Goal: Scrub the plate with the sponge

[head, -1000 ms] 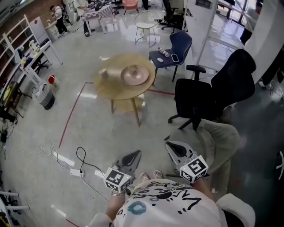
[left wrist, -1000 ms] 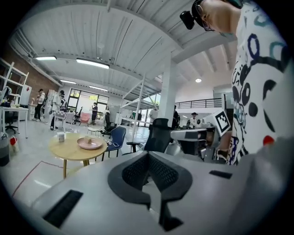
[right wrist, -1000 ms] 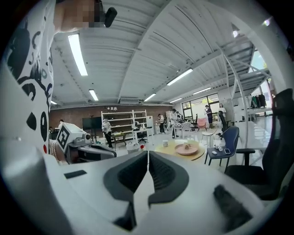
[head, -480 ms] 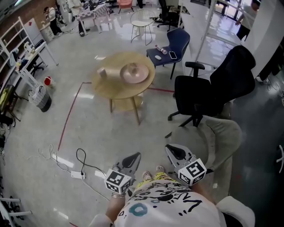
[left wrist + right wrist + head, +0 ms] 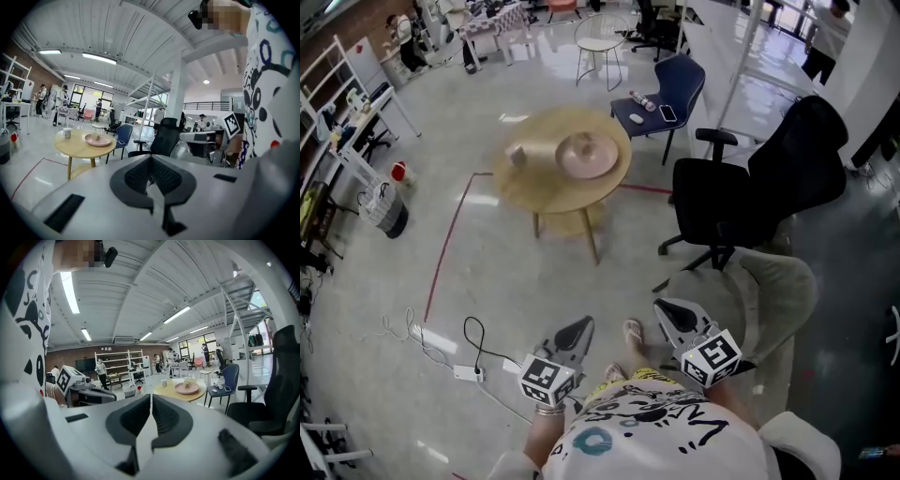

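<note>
A pink plate (image 5: 588, 156) lies on a round wooden table (image 5: 542, 187) several steps ahead of me, with a small pale lump, apparently the sponge (image 5: 580, 145), resting on it. The plate (image 5: 98, 140) and sponge (image 5: 96, 136) show small in the left gripper view; in the right gripper view the plate (image 5: 186, 389) is also far off. My left gripper (image 5: 585, 323) and right gripper (image 5: 660, 307) are held low near my body, both shut and empty, well short of the table.
A cup (image 5: 517, 155) stands on the table's left side. A black office chair (image 5: 741, 197) and a blue chair (image 5: 667, 98) are right of the table, with a beige seat (image 5: 773, 286) beside me. A cable and power strip (image 5: 469, 372) lie on the floor at left.
The table and chairs have shifted slightly in view as I step forward; a sandalled foot now shows between the grippers. Both grippers stay shut and low.
</note>
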